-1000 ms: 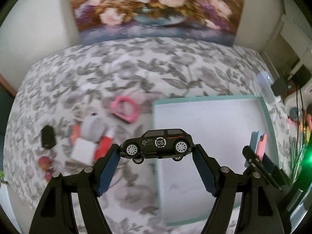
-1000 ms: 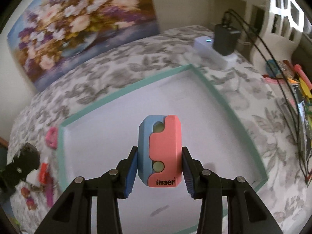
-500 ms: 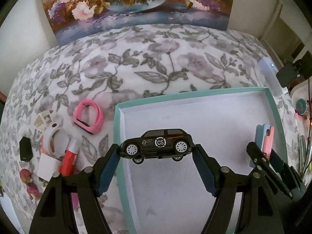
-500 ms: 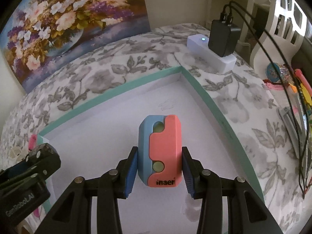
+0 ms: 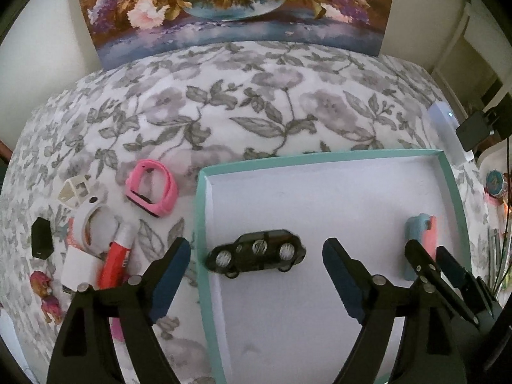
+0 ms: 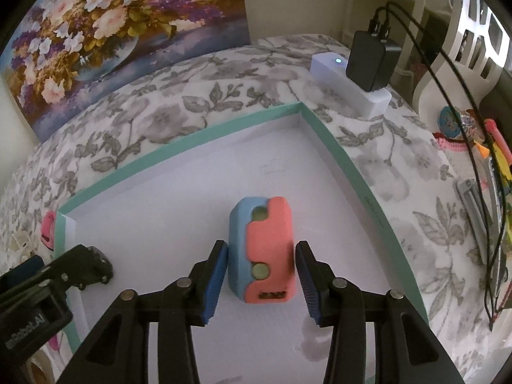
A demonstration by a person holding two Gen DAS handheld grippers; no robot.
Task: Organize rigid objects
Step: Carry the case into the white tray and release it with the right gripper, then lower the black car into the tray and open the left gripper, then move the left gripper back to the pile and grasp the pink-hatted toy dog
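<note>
A floral bedspread [image 5: 256,112] is spread under a shallow teal-rimmed box [image 5: 320,155]. Nearest, the left gripper [image 5: 256,256] is seen with its jaws opening, its pads clear of the black toy car [image 5: 256,252], which lies blurred on the box floor. The right gripper [image 6: 260,272] is likewise opening, its pads just off the pink-and-blue block [image 6: 262,249] inside the box. Farther left, a pink band [image 5: 150,192] is left on the bedspread. A flower painting [image 5: 230,6] is propped behind.
</note>
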